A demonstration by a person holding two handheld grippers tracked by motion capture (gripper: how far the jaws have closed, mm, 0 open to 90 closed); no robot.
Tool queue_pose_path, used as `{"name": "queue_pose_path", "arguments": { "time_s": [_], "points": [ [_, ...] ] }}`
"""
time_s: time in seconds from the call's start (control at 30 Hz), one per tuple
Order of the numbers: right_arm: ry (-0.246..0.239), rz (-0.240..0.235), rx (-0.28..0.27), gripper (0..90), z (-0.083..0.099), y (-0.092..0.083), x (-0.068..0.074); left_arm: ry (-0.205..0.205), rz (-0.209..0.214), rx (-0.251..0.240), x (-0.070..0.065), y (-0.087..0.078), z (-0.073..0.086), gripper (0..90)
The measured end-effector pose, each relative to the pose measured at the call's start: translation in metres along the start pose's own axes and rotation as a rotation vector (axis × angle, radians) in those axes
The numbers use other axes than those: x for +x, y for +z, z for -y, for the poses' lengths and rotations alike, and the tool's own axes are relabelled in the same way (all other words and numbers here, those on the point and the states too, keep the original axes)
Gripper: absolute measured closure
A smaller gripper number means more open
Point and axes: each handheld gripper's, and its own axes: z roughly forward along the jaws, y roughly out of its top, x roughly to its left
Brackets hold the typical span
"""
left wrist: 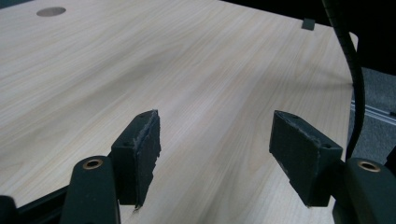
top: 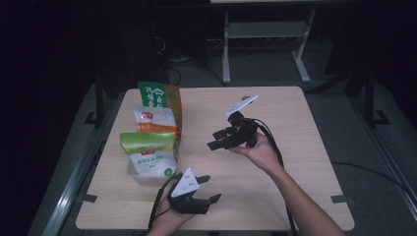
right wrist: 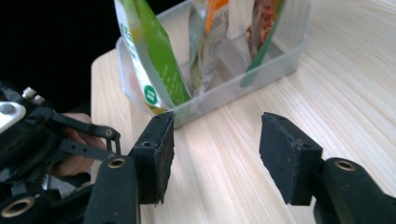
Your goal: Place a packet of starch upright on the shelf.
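Right gripper point(top: 214, 139): jaws spread, empty, aimed at your clear bin point(right wrist: 261, 77); swing wide and its upright pouches point(right wrist: 156, 58) topple.

**Matt Wood, Clear Plastic, Glossy Pouches**

Pale wood-grain tabletop point(left wrist: 196, 70), smooth and matt. Clear rectangular plastic bin point(right wrist: 261, 70), faintly shiny. Green, orange and white foil-like pouches point(top: 150, 150), glossy. Black gripper pads point(right wrist: 288, 156), matt, rough and frayed at the edges.

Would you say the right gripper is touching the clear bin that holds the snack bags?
Apart. The right gripper view shows bare table between the open right gripper and the clear bin.
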Motion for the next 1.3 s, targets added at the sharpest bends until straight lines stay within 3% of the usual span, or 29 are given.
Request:
{"name": "queue_pose_path", "arguments": {
  "time_s": [0.6,1.3],
  "points": [
    [0.054,0.043,-0.011,36.6,0.023,-0.026,-0.017,-0.006,-0.003,0.007,0.004,-0.002,0.000,31.4],
    [0.091,0.077,-0.003,33.6,0.043,-0.047,-0.023,-0.008,-0.007,-0.002,0.005,-0.002,-0.001,31.2]
  ]
}}
